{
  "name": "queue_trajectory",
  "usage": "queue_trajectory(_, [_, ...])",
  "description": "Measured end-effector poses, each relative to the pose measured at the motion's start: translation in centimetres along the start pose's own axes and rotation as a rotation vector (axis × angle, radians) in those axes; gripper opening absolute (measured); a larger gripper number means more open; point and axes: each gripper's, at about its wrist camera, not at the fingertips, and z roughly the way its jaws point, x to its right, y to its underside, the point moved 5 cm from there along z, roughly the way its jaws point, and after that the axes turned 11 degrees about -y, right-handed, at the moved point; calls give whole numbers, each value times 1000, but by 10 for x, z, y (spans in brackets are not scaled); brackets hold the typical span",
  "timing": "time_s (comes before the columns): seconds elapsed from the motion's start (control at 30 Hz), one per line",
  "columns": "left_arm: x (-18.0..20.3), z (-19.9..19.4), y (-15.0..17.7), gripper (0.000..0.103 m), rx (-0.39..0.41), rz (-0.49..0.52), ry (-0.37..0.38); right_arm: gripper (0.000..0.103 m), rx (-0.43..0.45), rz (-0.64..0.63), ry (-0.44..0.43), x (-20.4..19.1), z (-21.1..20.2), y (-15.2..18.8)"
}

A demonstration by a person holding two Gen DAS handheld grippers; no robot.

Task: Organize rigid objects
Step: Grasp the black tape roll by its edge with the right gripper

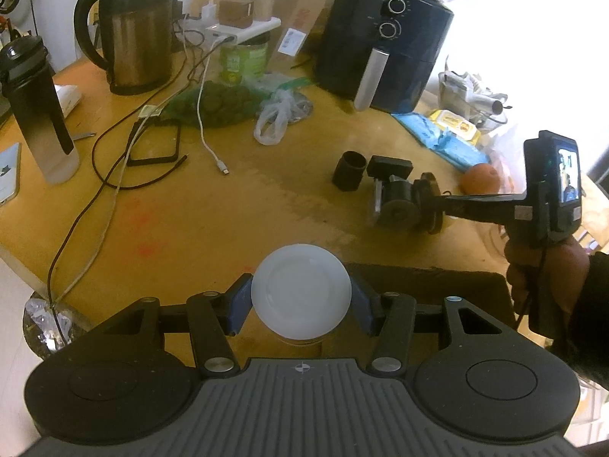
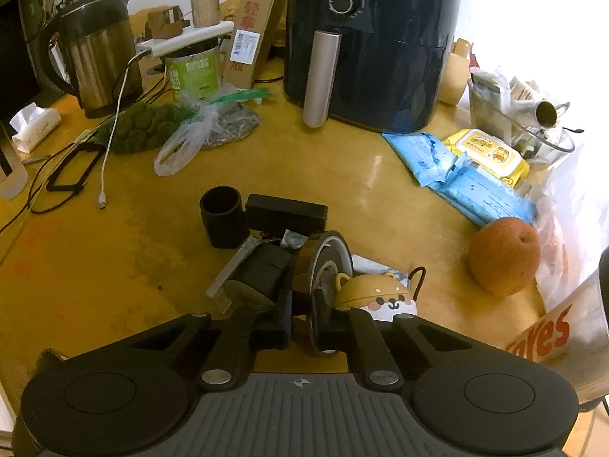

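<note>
Left wrist view: nearest to the camera, the left gripper (image 1: 300,301) is clenched on a jar with a white lid (image 1: 300,291); the blue pads (image 1: 239,304) are pressed against both sides of the round lid, and a little clear glass is seen below it. The jar is held above the near edge of the yellow table (image 1: 213,209). Farther right, the right gripper (image 1: 430,205) is seen from the side, closed on a black disc (image 1: 426,202), with a black cylinder (image 1: 349,170) and a black box (image 1: 390,166) just behind. An orange fruit (image 1: 480,178) lies near them. At the back stand an electric kettle (image 1: 133,30) and a black air fryer (image 1: 384,38).

In the right wrist view, the right gripper (image 2: 304,316) is shown grasping the disc (image 2: 323,266) by its rim, upright on its edge. A small dog-faced case (image 2: 377,297) is touching the right finger, which the other view does not show. The cylinder (image 2: 222,215) and box (image 2: 286,211) stand close ahead, and blue packets (image 2: 456,175) lie farther right, before the air fryer (image 2: 373,38).
</note>
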Motion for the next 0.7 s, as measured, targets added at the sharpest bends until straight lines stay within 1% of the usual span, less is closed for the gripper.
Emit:
queue_trajectory(0.23, [0,0,0,53,-1,2,-3,12,19,88,-9,10,-12,-2])
queue_trajectory(0.47, [5,0,0,53,-3,10,3,11,20,105,13,20,-18,-1])
queue_trajectory(0.63, [12,-1,0,53,-1,24,10,12,-7,100,50,28,-10,0])
queue_trajectory(0.7, [15,-2,1,53,1,30,12,12,-10,109,50,32,-7,1])
